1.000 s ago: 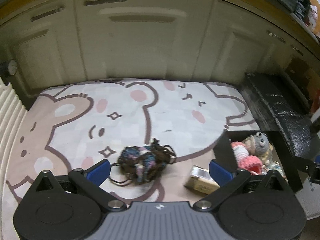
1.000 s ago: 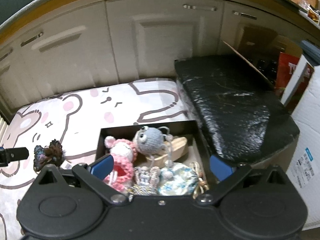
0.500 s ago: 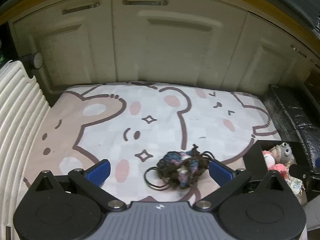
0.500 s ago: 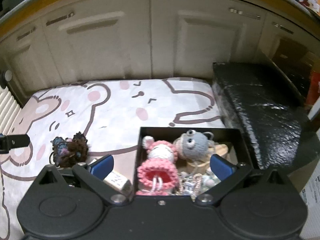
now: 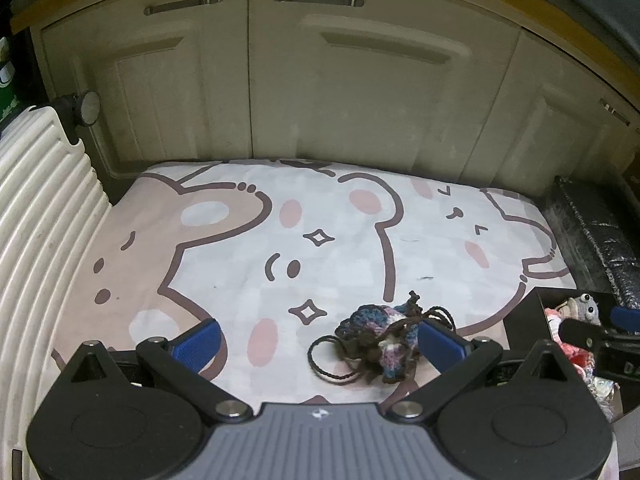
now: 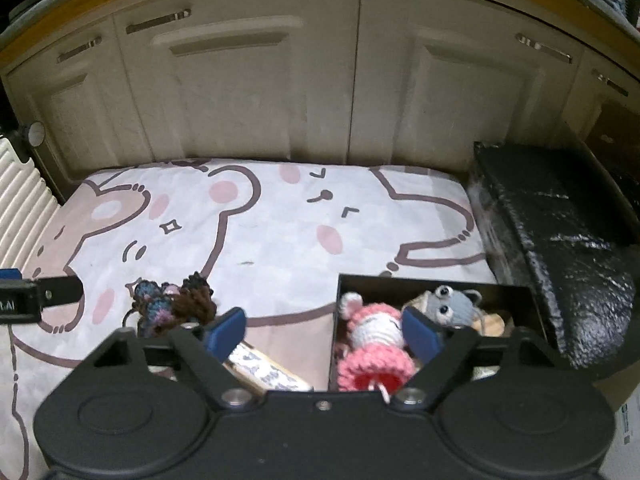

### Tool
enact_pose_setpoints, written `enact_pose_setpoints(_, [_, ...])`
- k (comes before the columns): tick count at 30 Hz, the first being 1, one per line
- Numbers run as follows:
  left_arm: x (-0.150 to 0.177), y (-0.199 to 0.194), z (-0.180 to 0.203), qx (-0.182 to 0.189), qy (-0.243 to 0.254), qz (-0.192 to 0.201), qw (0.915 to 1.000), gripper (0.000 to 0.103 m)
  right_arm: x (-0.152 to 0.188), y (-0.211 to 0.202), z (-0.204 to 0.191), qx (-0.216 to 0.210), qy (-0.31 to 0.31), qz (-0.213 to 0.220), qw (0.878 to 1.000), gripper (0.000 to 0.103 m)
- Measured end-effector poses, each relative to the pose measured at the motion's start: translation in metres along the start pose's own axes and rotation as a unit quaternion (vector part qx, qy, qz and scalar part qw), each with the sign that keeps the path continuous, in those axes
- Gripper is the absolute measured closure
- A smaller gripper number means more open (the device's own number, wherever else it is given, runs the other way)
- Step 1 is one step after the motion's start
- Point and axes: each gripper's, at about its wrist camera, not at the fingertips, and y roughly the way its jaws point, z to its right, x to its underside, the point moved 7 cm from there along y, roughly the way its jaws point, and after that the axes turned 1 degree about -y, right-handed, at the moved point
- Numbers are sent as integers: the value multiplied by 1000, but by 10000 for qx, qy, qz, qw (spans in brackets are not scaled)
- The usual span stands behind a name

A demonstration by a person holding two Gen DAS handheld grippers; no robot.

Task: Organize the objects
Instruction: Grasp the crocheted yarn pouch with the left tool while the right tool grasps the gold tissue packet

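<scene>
Both views have swung left since a second ago: the crocheted pouch (image 5: pixel 382 344), once centred between the left gripper's fingers, now sits beside its right pad, and the black box (image 6: pixel 434 284) has slid from the centre to the right of the right wrist frame.

Largest is the bear-print mat (image 5: pixel 248 256), filling the middle of both frames below the cream cabinet doors (image 5: pixel 360 80). A black wrapped block (image 6: pixel 560 240) lies at right. The box, lower right, holds a pink knitted doll (image 6: pixel 374 344) and a grey knitted mouse (image 6: pixel 456 306). A small patterned packet (image 6: pixel 264 368) lies just left of the box.

The left gripper (image 5: pixel 318 340) is spread wide, empty, the pouch touching its right pad. The right gripper (image 6: pixel 324 330) gapes too, straddling the box's left wall, holding nothing.
</scene>
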Motion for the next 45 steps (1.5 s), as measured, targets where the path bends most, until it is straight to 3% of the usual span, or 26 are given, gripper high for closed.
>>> enact_pose_setpoints(3, [0,2,5,40,163,48,9998,0,-3,8,-6,-91,-43,33,9999,39])
enact_pose_setpoints(5, [0,4,10,135,279,53,9995,0,-3,17,-12,-163,-133,-32,9998,57])
enact_pose_setpoints(8, [0,7,15,233,320,33,9992,0,0,29,-22,-253,-360,-126,9989,69])
enact_pose_setpoints(13, [-2,13,17,359,171,-30,9992,0,4,46,-37,-401,-633,-242,9969,75])
enact_pose_setpoints(18, [-6,21,16,610,-238,-164,9977,0,17,60,-49,-593,-919,-599,9922,77])
enact_pose_setpoints(28, [-7,42,33,889,-552,-394,9937,8,37,48,-68,-1616,-1071,-1207,9736,80])
enact_pose_setpoints(36, [-3,63,53,882,-466,-540,9935,9,35,46,-64,-1702,-1087,-1099,9732,79])
enact_pose_setpoints(41, [2,76,60,847,-435,-690,9931,9,39,53,-65,-1616,-1558,-929,9700,51])
enact_pose_setpoints(45, [4,85,62,811,-462,-776,9926,9,44,60,-69,-1666,-1894,-877,9637,39])
